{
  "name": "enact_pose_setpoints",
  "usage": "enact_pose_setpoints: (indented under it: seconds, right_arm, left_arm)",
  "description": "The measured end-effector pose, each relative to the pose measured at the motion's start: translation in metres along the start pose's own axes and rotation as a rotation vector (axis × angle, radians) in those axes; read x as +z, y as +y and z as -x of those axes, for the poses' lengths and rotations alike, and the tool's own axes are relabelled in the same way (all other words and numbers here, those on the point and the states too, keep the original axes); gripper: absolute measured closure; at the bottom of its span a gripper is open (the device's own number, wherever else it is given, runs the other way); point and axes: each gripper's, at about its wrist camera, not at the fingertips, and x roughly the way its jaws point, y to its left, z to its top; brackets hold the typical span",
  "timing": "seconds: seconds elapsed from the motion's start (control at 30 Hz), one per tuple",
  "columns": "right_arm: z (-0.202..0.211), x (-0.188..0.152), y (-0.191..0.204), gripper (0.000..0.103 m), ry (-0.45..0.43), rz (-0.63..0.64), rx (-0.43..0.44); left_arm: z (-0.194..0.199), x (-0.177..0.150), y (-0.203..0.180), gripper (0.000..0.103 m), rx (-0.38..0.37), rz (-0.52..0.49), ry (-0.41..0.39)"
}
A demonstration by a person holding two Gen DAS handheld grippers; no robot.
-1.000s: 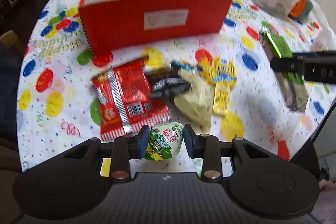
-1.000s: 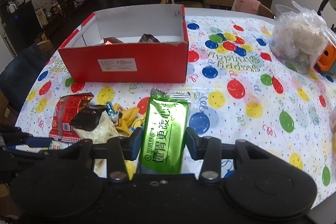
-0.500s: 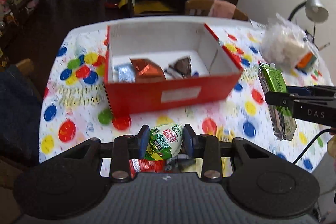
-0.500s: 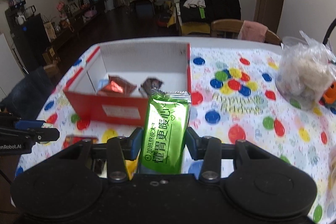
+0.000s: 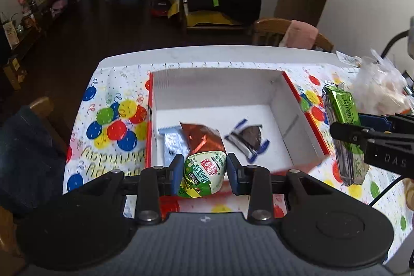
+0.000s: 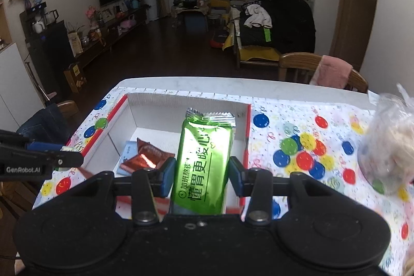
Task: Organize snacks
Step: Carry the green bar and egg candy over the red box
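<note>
Above the open red box (image 5: pixel 297 105) on the bench (image 6: pixel 323 136), a green-labelled jelly cup (image 5: pixel 203 173) is clamped by the left hand-held gripper (image 5: pixel 204 172), and a green snack bar (image 6: pixel 204 162) by the right hand-held gripper (image 6: pixel 201 176), apparently poised for dropping beside the packets inside.

The left wrist view looks forward and steeply down along the left gripper (image 5: pixel 204 170), from above the near wall of the red box (image 5: pixel 295 87), close enough that the box floor fills the middle. The right wrist view sits along the right gripper (image 6: pixel 200 173), near the box's right side, and faces less steeply, taking in more of the living room beyond. Both share the box interior, the balloon tablecloth (image 6: pixel 297 120) and the far wooden chair (image 5: pixel 271 27). Each also catches the other gripper at its frame edge.
</note>
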Motion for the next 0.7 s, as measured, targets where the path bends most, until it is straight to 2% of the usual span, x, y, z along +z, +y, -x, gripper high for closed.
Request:
enact_pose_setpoints:
  seconds: [0.27, 0.4, 0.7]
  right_arm:
    - [-0.052, 0.03, -0.012, 0.061, 0.079, -0.014, 0.027]
    - [-0.082, 0.041, -0.014, 0.061, 0.123, 0.003, 0.028]
    - [-0.147, 0.059, -0.008, 0.061, 0.232, 0.052, 0.068]
  left_arm:
    - [-0.04, 0.038, 0.003, 0.069, 0.09, 0.012, 0.034]
    - [-0.065, 0.051, 0.008, 0.069, 0.123, 0.02, 0.076]
    - [-0.114, 0.063, 0.011, 0.069, 0.138, 0.034, 0.185]
